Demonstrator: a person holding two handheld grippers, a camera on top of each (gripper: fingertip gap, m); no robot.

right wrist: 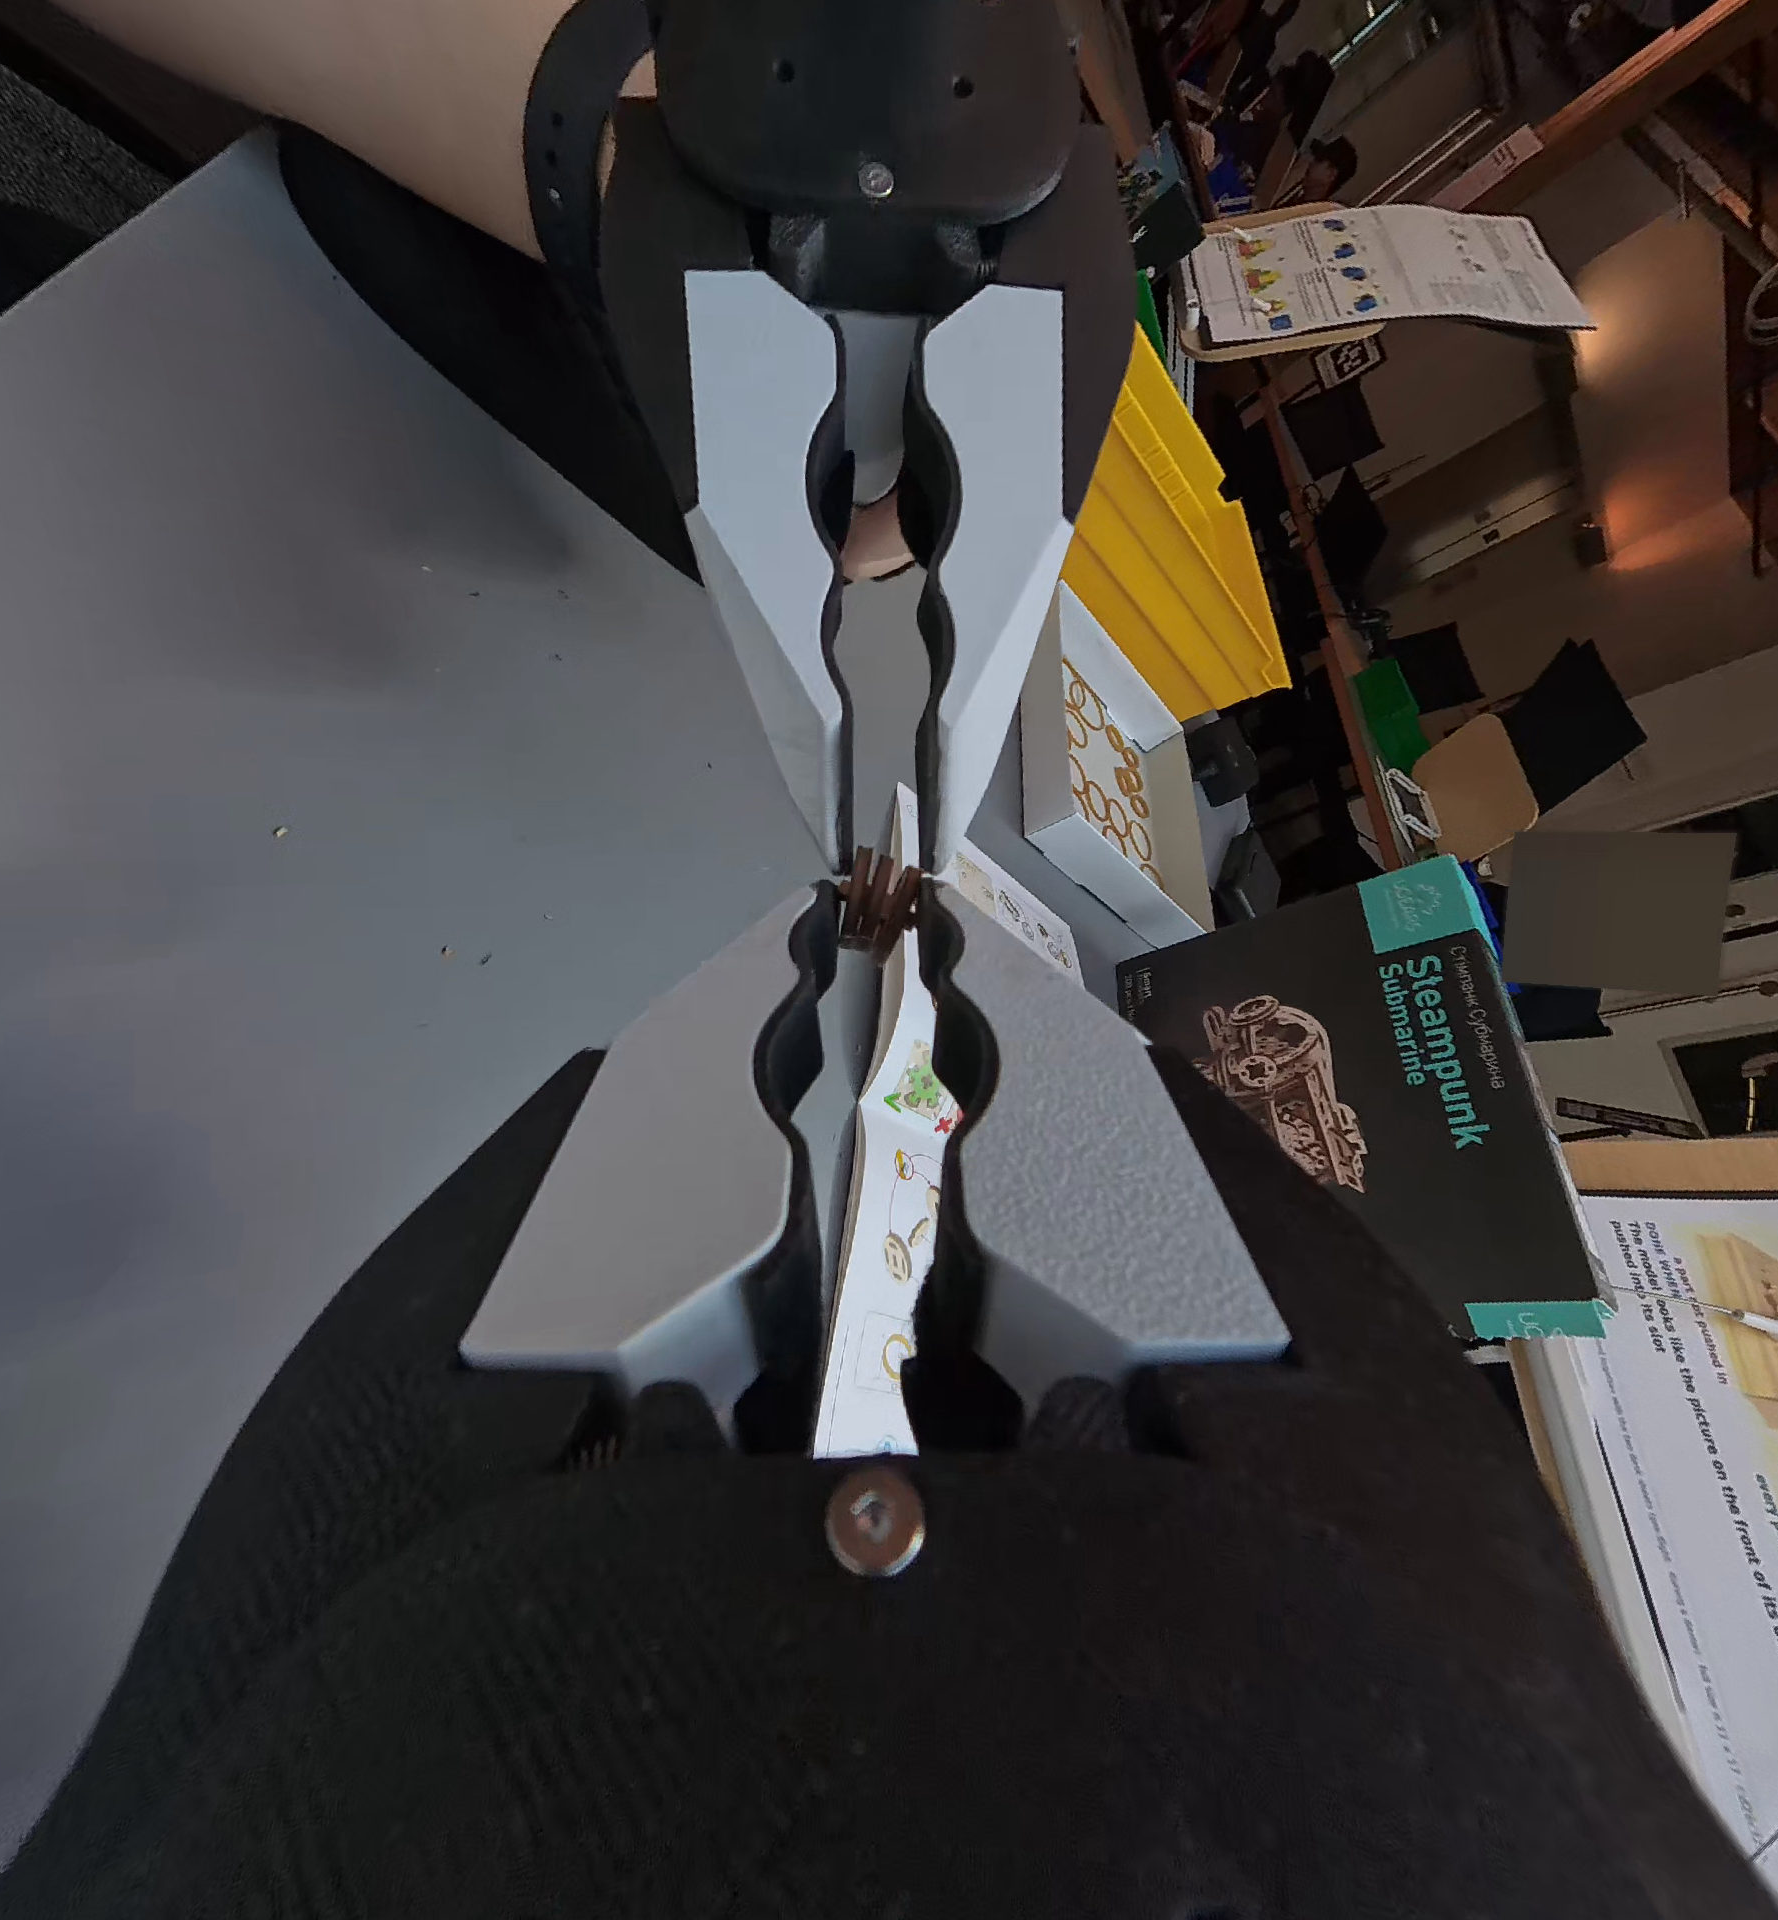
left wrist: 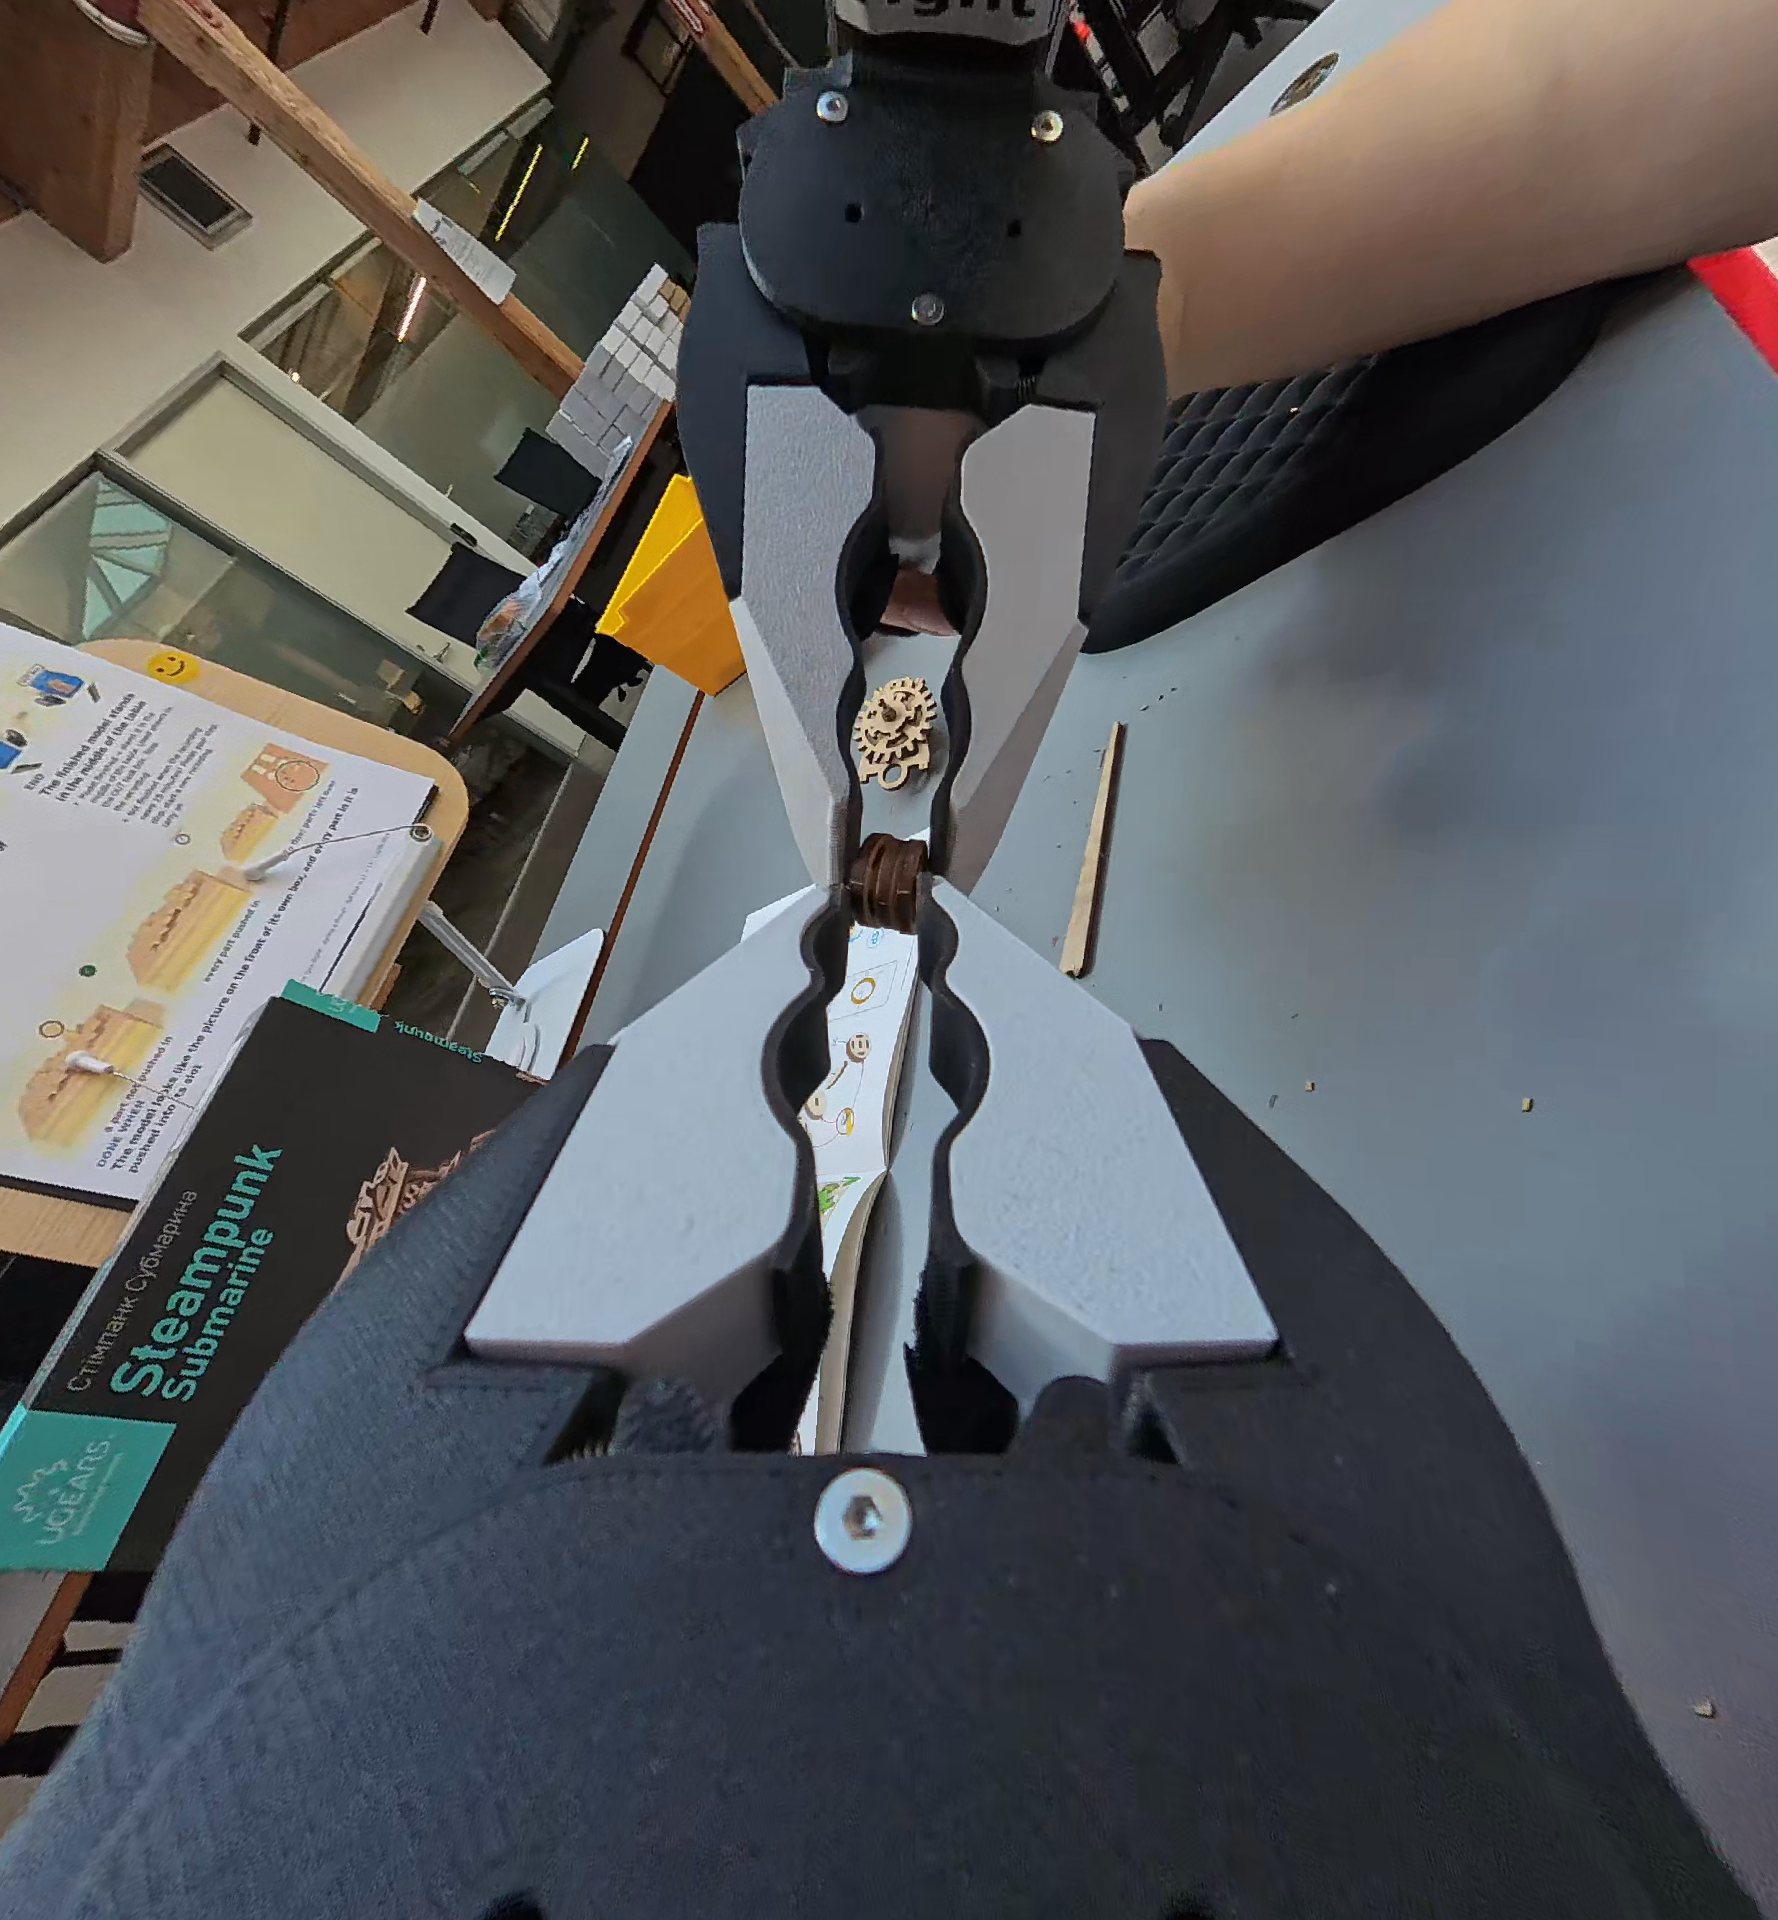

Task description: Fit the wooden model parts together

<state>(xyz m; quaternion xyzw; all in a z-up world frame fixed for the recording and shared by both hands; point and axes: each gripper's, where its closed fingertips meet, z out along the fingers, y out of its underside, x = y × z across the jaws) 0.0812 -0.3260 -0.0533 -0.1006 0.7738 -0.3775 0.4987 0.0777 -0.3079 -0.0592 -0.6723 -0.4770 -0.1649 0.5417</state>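
Grey table (left wrist: pixel 1487 935), two tools, left tool (left wrist: pixel 880 904) and right tool (right wrist: pixel 880 899), both gripping perhaps one disc stack (left wrist: pixel 885 883).

Soft even daylight, strong fisheye bending at edges, dim right-view background.

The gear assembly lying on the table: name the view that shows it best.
The left wrist view. There the pale wooden gear assembly lies on the grey table, framed between the far right claw's fingers. The right wrist view does not show it at all; its own claw and the left one fill the centre.
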